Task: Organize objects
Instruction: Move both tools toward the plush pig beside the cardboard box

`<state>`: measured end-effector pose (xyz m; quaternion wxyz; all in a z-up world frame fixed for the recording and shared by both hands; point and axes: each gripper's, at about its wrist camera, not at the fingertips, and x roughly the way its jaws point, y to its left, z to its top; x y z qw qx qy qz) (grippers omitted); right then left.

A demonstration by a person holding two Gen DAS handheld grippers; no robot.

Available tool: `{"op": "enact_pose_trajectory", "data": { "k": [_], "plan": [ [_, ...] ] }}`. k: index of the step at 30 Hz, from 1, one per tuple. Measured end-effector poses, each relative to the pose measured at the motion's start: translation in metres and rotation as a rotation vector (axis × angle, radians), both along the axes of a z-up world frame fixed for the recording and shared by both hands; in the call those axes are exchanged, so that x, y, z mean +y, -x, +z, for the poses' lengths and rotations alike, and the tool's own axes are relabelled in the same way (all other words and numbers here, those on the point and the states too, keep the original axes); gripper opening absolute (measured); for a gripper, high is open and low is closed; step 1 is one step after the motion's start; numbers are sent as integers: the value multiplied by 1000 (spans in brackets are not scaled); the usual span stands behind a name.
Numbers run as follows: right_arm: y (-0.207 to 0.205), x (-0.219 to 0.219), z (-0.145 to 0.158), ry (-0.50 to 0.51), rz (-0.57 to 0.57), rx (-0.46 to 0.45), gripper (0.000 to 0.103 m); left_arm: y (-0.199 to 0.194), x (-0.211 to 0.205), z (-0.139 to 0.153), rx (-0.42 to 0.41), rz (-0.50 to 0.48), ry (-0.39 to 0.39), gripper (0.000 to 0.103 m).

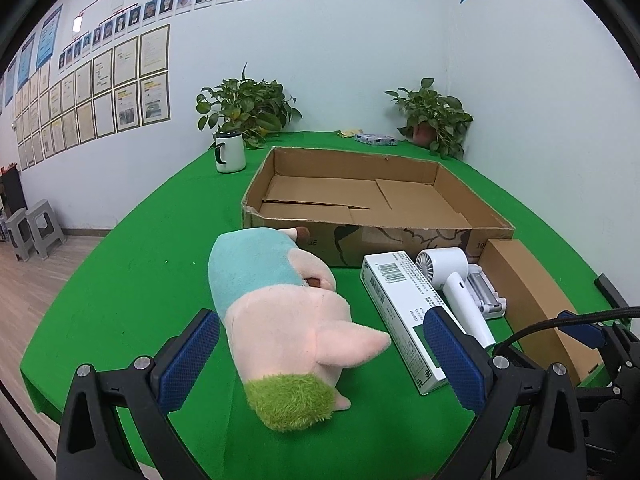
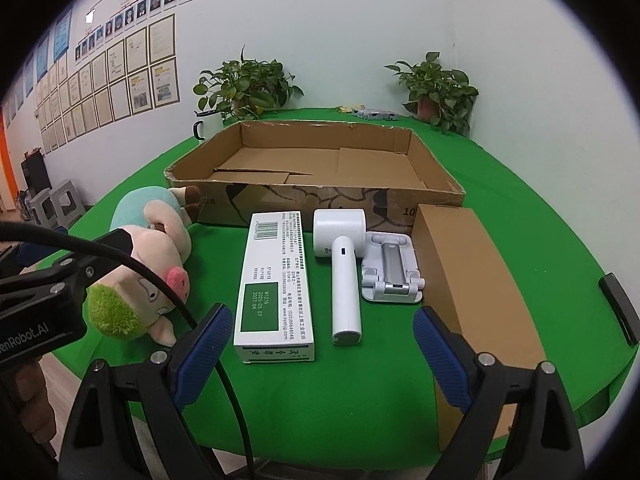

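My left hand-held gripper (image 1: 320,360) has its blue-padded fingers spread wide, holding nothing, and the pink plush pig with a teal shirt and green hair tuft (image 1: 280,320) lies on its side between them on the green tabletop (image 1: 120,300), touching neither pad. The pig's feet end reaches the front wall of the large, shallow, open cardboard box (image 1: 376,204), which stands farther back with only its loose bottom flaps showing inside.

My right hand-held gripper (image 2: 324,344) is also spread open and empty, hovering over the near edge of the tabletop. Just ahead of it lie four things in a row in front of the cardboard box: a long white carton with a barcode and a green label panel (image 2: 276,284), then a white handheld fan lying flat with its round head toward the box (image 2: 342,268), then a light grey folding stand with a silvery centre bar (image 2: 390,268), then a plain closed brown cardboard carton (image 2: 468,276) along the right side. The fan lies just beside the white carton and its head overlaps the stand's near corner.

Behind the box stand a white mug with a black handle (image 1: 230,154) and two leafy potted plants (image 1: 248,106).
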<state>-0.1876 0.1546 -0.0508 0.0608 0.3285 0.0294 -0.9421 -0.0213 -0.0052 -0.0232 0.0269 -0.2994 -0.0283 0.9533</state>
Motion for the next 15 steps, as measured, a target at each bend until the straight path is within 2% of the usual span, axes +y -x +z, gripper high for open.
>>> {"op": "enact_pose_trajectory", "data": {
  "k": [7,15],
  "plan": [
    [-9,1,8,-15,-15,26,92,-9,8,-5,35,-16,-5,103],
    [-18,5,10,-10,-42,13,92,-14,18,-5,18,-61,-10,103]
  ]
}}
